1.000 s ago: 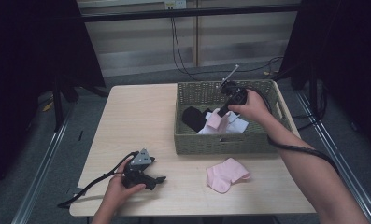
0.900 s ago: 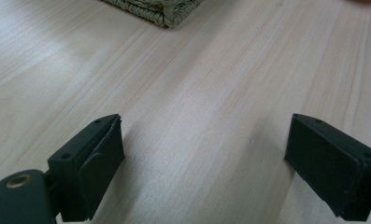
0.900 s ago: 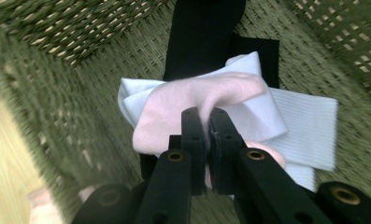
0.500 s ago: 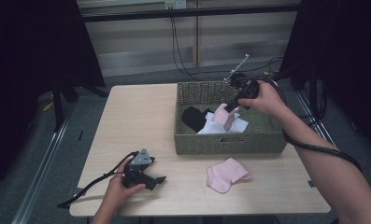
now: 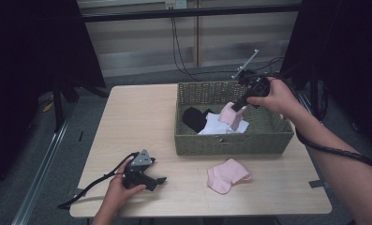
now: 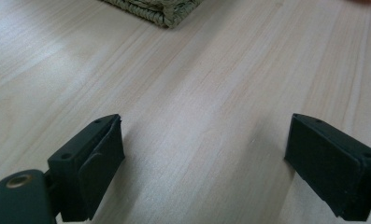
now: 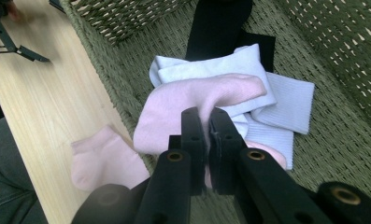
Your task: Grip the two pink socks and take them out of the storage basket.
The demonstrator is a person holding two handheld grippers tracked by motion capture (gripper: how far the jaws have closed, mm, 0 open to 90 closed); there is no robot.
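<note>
A: What are the right gripper's [image 7: 205,140] fingers [image 7: 192,140] doing?

B: They are pinched tight on a pink sock [image 7: 183,112], with a fold of the fabric caught between the two black pads. The sock hangs from them above the inside of the woven basket [image 7: 342,126].

A: And from above?

B: The high view shows the same: the right gripper [image 5: 237,104] holds the pink sock [image 5: 230,115] lifted over the basket [image 5: 230,143], with the person's right hand [image 5: 273,96] wrapped around the handle and the cable trailing back along the forearm.

A: What lies under the sock?

B: White socks [image 7: 267,98] spread on the basket floor, and a black sock [image 7: 220,28] beyond them toward the far wall.

A: Any other sock out of the basket?

B: Yes, a second pink sock [image 5: 227,175] lies flat on the wooden surface [image 5: 141,112] just in front of the basket.

A: And the left gripper [image 6: 204,154]?

B: Its fingers [image 6: 99,154] are spread wide with only bare wood between them. It rests on the surface near the front left, well apart from the basket, held by the person's left hand [image 5: 120,190]; a corner of the basket [image 6: 160,10] shows ahead of it
</note>
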